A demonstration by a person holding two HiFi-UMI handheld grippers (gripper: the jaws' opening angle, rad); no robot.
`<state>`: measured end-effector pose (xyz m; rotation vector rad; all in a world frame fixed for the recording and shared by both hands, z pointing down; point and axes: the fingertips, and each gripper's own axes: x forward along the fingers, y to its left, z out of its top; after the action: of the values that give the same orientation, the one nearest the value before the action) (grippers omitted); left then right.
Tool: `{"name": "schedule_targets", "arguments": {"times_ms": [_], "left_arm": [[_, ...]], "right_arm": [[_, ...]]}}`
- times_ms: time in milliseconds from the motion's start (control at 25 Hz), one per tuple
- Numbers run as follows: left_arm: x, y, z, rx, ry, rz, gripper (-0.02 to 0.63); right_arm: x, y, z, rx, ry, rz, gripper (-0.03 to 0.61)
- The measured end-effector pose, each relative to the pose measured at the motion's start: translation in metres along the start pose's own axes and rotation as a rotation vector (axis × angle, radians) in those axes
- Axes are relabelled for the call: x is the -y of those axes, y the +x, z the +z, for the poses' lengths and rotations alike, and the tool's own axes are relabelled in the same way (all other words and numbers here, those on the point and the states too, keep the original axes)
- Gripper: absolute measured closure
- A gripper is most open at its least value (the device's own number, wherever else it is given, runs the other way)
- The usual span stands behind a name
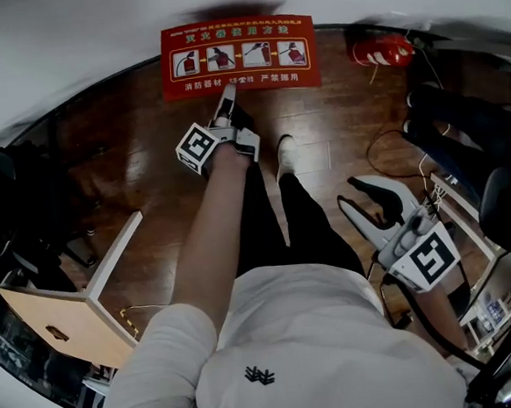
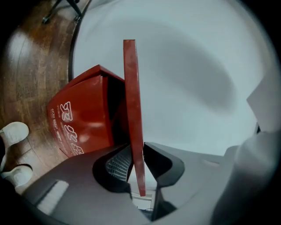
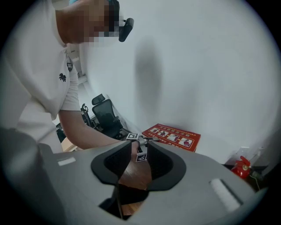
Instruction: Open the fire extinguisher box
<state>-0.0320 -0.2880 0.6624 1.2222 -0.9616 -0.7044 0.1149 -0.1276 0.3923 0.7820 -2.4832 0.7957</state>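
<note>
The red fire extinguisher box (image 1: 240, 57) stands on the wood floor against the white wall, with white pictograms on its lid. My left gripper (image 1: 227, 100) reaches to the lid's front edge. In the left gripper view the thin red lid (image 2: 131, 101) stands edge-on between the jaws, lifted away from the box body (image 2: 81, 114), and my left gripper (image 2: 137, 165) is shut on that edge. My right gripper (image 1: 350, 193) hangs low at the right, open, with nothing between its fingers. The right gripper view shows the box (image 3: 173, 135) far off beyond my right gripper (image 3: 141, 165).
A red fire extinguisher (image 1: 383, 52) lies near the wall right of the box, with cables (image 1: 392, 144) on the floor beside it. A pale wooden panel structure (image 1: 62, 319) stands at the left. Office chairs (image 3: 107, 116) stand behind. The person's shoe (image 2: 13, 132) is near the box.
</note>
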Motion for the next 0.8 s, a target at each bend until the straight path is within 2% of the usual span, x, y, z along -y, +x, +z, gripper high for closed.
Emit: {"name": "schedule_targets", "arguments": {"times_ms": [80, 160, 400, 520, 680, 800], "left_arm": [[0.027, -0.002, -0.001, -0.014, 0.016, -0.018, 0.528], [0.058, 0.005, 0.001, -0.031, 0.016, -0.074, 0.528], [0.127, 0.054, 0.025, -0.119, 0.099, -0.182, 0.542], [0.148, 0.084, 0.043, -0.145, 0.117, -0.213, 0.560], [0.166, 0.121, 0.059, -0.154, 0.095, -0.272, 0.572], [0.171, 0.136, 0.065, -0.161, 0.095, -0.285, 0.574]], "right_arm": [[-0.001, 0.002, 0.008, 0.013, -0.007, -0.002, 0.465], [0.002, 0.004, 0.015, 0.025, -0.010, -0.010, 0.465], [0.012, 0.016, 0.044, 0.075, -0.004, -0.051, 0.465], [0.013, 0.023, 0.052, 0.080, 0.007, -0.080, 0.465], [0.015, 0.026, 0.060, 0.097, 0.021, -0.131, 0.465], [0.014, 0.026, 0.062, 0.099, 0.040, -0.174, 0.465]]}}
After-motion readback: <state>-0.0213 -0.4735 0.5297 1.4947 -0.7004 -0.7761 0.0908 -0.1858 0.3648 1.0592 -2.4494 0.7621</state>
